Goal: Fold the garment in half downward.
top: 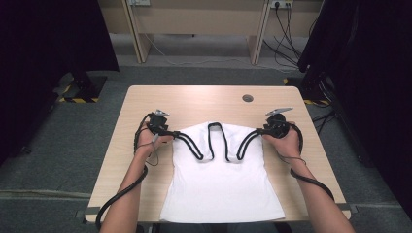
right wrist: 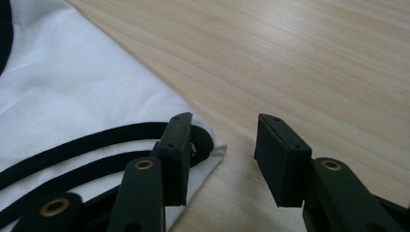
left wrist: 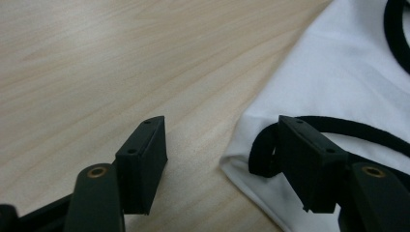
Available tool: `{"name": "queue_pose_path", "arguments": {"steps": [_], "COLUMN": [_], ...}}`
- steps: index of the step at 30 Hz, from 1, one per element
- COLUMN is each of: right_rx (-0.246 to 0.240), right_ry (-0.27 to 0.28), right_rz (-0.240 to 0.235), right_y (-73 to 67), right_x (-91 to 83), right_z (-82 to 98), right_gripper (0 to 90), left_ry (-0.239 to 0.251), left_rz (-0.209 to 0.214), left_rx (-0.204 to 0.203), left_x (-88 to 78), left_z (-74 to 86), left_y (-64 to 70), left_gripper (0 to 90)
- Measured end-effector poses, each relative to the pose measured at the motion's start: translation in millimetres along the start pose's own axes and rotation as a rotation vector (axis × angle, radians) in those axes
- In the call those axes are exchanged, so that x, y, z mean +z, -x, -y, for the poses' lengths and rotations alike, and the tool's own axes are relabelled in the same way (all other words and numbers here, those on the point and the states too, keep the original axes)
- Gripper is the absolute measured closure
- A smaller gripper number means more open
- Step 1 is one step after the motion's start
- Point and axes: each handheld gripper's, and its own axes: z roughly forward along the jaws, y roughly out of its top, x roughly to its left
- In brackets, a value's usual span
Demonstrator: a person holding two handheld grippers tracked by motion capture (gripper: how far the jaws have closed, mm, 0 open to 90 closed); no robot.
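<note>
Nearest the person, the hem of a white, black-trimmed sleeveless cotton top (top: 221,184) lay flat at the near edge of the pale wooden table (top: 204,99), its body running away across the middle of the tabletop toward the neckline. Farther up, a forearm came in on each side, and the hands held the two grippers at the garment's shoulder corners.

The left gripper (left wrist: 222,159) stood with its jaws wide apart and held nothing; one jaw was over bare wood, the other rested over the folded shoulder corner where the black binding (left wrist: 338,126) looped round. The right gripper (right wrist: 220,154) was likewise spread wide and empty, one jaw over the trimmed corner of the cloth and the other over the table beside it.

The top looked light, thin and limp: it would likely sag and fold wherever it went unsupported, and a single layer might slide on the smooth wood. The bound shoulder edges seemed the best hold, being thicker and firmer than the plain fabric, so a pinch there should grip without slipping.

Beyond the garment, a small round cable hole (top: 248,98) sat near the far edge.
</note>
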Motion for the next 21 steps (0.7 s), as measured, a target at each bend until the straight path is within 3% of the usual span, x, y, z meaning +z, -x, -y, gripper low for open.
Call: {"name": "queue_pose_path", "arguments": {"steps": [6,9,13,16,20,21], "right_rx": [0.017,0.044,0.087,0.097,0.068,0.068], "right_ry": [0.015,0.048,0.063,0.041,0.008,0.008], "right_rz": [0.009,-0.005,-0.028,-0.038,-0.042,-0.042], "right_y": [5.0,7.1,14.1,15.3,9.7,9.7], "right_x": [0.8,-6.7,-9.7,-6.5,4.5,4.5], "right_z": [5.9,5.0,3.1,2.3,6.0,6.0], "right_gripper": [55.5,53.1,46.1,42.2,41.6,45.1], "left_ry": [0.027,0.067,0.043,-0.013,-0.019,-0.019], "left_rz": [-0.026,0.012,0.051,0.096,0.094,0.094], "left_rx": [-0.013,-0.052,-0.057,-0.073,-0.063,-0.063], "left_x": [0.6,-9.1,-13.6,-7.1,-1.6,-1.6], "left_z": [-5.3,-7.2,-6.6,-3.8,-4.9,-4.9], "left_y": [-0.1,-1.5,-2.9,-3.2,-2.0,-2.0], "left_gripper": [36.8,36.9,36.5,34.7,36.0,36.0]}}
